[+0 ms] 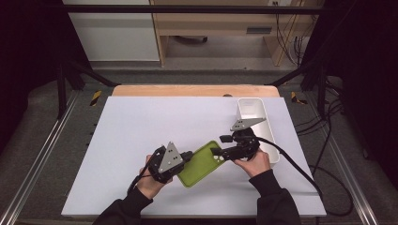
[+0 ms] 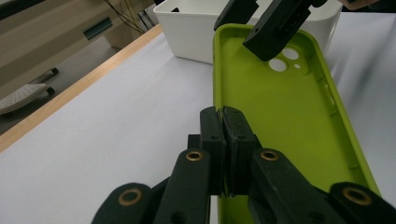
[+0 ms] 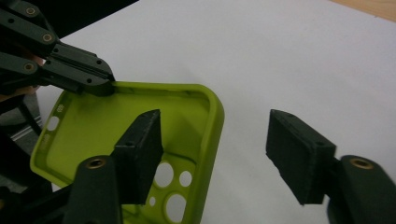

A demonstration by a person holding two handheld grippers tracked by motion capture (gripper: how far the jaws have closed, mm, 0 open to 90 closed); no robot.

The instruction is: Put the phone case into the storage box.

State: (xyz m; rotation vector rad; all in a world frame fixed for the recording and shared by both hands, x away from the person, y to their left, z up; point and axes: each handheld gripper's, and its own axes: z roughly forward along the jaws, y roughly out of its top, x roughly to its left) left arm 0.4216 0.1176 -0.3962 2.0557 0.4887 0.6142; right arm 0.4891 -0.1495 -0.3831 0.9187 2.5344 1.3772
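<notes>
Left gripper (image 2: 223,122): jaws pressed together on the long side rim of the green phone case (image 1: 201,164), steadying it, cavity up, over the white table sheet (image 1: 141,131).

Right gripper (image 3: 219,154): jaws spread, straddling the camera-hole corner wall; contact seemingly not yet made, likely readying a second hold.

White bin (image 1: 253,112): just beyond.

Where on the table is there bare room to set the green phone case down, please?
The white mat lies bare to the left of and beyond the left gripper, up to its far edge. It is crowded at the right, where the phone case, right gripper and white bin sit.
</notes>
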